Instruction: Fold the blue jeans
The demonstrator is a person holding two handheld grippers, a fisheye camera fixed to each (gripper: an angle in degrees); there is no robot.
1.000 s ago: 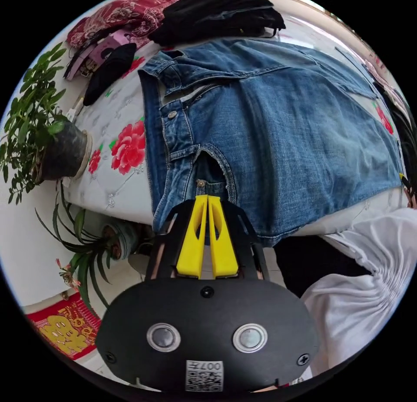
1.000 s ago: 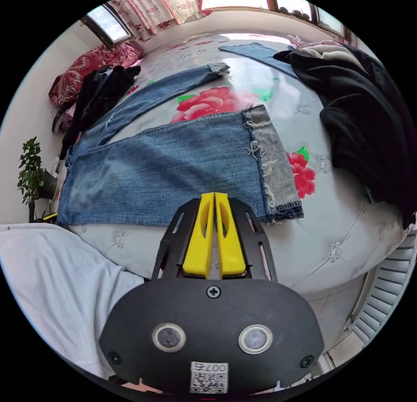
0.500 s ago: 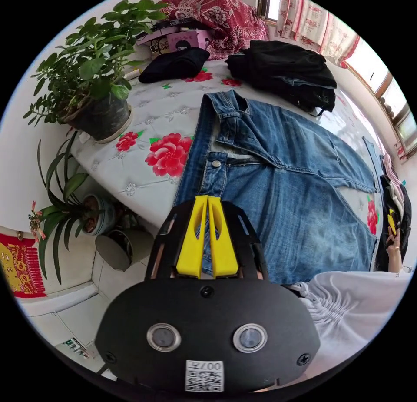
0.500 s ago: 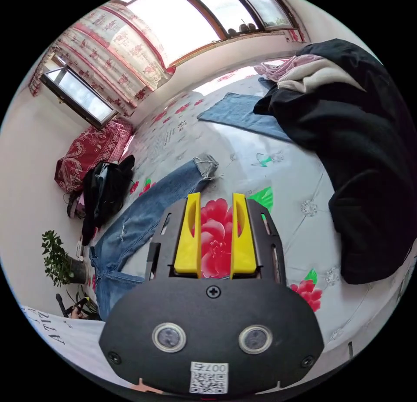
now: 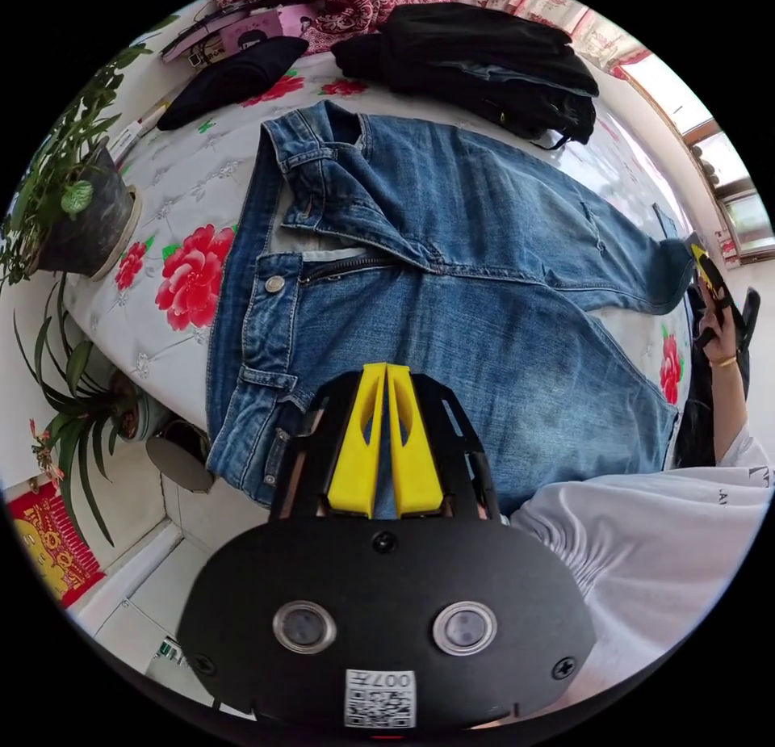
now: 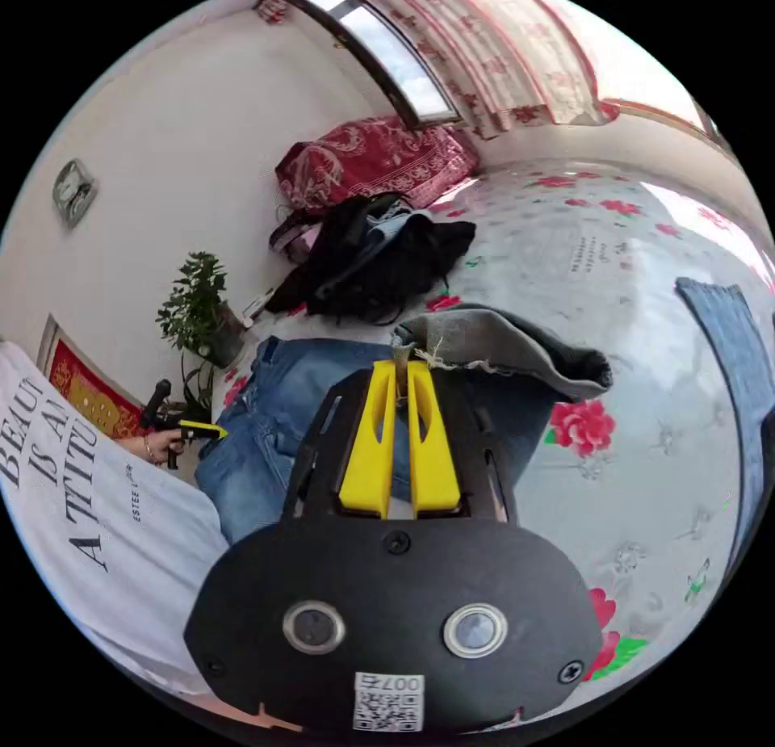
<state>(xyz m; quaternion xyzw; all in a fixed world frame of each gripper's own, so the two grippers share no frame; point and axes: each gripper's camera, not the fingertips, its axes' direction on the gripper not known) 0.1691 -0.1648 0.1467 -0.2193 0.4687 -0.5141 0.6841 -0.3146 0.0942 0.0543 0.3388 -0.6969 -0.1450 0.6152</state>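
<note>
In the left gripper view, my left claw (image 5: 386,369) is hovering at the near edge of the blue jeans (image 5: 452,295), its yellow jaws drawn together with only a sliver of denim colour showing between them. I cannot tell whether they are pinching cloth or just closed above it. The jeans are lying spread on the flowered bed cover (image 5: 173,214), waistband and open fly toward the potted plant (image 5: 69,206), legs running off toward my right hand (image 5: 718,327) at the far edge. A heap of black clothes (image 5: 476,52) is sitting beyond the waistband, apart from the denim.

In the right gripper view, my right claw (image 6: 401,367) is clamping the frayed hem (image 6: 452,347) of one leg, jaws closed on it. That leg end is being held up off the cover and is curling over so the pale inside faces out. The rest of the jeans are lying below, toward the plant.

I am judging this denim as heavy and fairly stiff for cloth, yet limp enough to sag wherever it is unsupported. It is not slippery or fragile. The doubled hem and the thick waistband near the belt loops are looking like the safest places to grip. A single-layer pinch mid-leg would likely drag and bunch.
</note>
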